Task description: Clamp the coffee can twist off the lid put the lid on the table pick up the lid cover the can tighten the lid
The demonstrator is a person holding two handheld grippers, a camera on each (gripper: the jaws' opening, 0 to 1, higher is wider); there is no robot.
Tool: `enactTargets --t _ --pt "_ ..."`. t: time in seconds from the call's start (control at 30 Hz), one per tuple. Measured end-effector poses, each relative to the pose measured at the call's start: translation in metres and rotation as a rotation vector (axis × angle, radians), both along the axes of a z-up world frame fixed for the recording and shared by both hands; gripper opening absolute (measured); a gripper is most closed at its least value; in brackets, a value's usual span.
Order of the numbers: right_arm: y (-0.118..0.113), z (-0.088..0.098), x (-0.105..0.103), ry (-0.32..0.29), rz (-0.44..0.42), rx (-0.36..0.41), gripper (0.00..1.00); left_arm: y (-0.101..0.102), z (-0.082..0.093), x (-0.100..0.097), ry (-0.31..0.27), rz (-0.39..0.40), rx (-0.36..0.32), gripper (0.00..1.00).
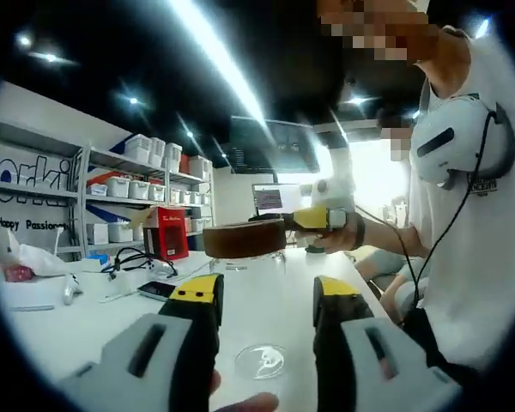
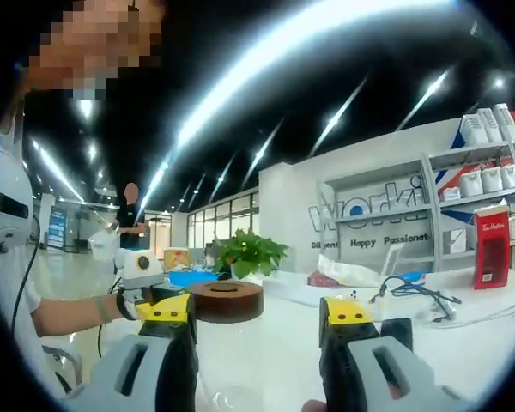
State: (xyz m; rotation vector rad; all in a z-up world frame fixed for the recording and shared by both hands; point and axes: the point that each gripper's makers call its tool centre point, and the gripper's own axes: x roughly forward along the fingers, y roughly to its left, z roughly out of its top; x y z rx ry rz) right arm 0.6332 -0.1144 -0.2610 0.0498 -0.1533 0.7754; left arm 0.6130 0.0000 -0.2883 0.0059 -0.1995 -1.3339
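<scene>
A squat brown coffee can [image 1: 245, 239] shows above the white table [image 1: 86, 326]. My right gripper [image 1: 305, 221], held in a hand, reaches in from the right and meets the can's right side. My left gripper [image 1: 266, 296] is open, with a clear round lid [image 1: 259, 360] lying flat on the table between its jaws. In the right gripper view the can [image 2: 226, 300] sits just past my left jaw tip, far narrower than the gap. My right gripper [image 2: 257, 313] stands open. The left gripper [image 2: 157, 290] is beside the can. What bears the can I cannot tell.
A red box [image 1: 166, 232], black cables [image 1: 133, 257] and a phone [image 1: 157, 290] lie at the table's far side. Shelves with white bins [image 1: 129, 184] line the wall. A potted plant [image 2: 247, 251] stands behind the can. The person's white shirt [image 1: 472, 257] is close by.
</scene>
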Motion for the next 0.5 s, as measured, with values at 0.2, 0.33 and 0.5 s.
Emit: enactTargets --t 0.2,0.33,0.5 --pt "0.011 -0.015 -0.001 0.04 0.104 -0.031 0.56 0.001 0.002 0.007 0.018 -0.033 0.019 0.32" --pt "0.014 -0.019 0.0 0.035 0.112 -0.05 0.54 0.003 -0.004 0.011 0.025 -0.032 0.044 0.32" --pt "0.02 -0.013 -0.004 0.026 0.149 -0.026 0.53 0.003 -0.005 0.013 0.03 -0.025 0.043 0.34"
